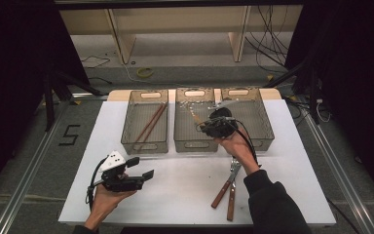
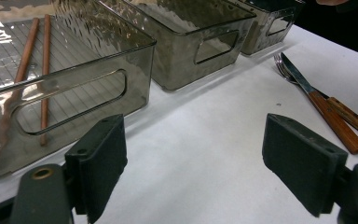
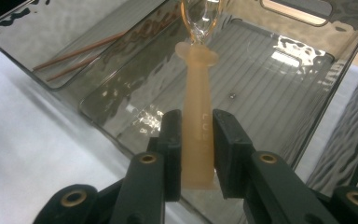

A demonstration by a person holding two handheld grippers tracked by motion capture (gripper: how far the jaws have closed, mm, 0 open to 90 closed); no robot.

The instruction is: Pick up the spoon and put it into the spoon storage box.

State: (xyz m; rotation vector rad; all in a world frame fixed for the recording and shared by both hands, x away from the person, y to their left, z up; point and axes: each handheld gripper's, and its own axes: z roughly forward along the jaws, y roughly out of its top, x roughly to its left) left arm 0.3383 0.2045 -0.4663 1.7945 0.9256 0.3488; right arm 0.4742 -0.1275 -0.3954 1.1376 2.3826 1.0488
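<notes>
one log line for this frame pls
right gripper: shut on spoon, over middle bin | left gripper: open, holds nothing | chopsticks: in left bin | knife, fork: on table

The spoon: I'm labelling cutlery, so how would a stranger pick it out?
Three smoky bins line the table's far side. Above the middle one, the right gripper clamps a spoon. Its pale orange handle sets it apart from the brown-handled knife and fork.
</notes>
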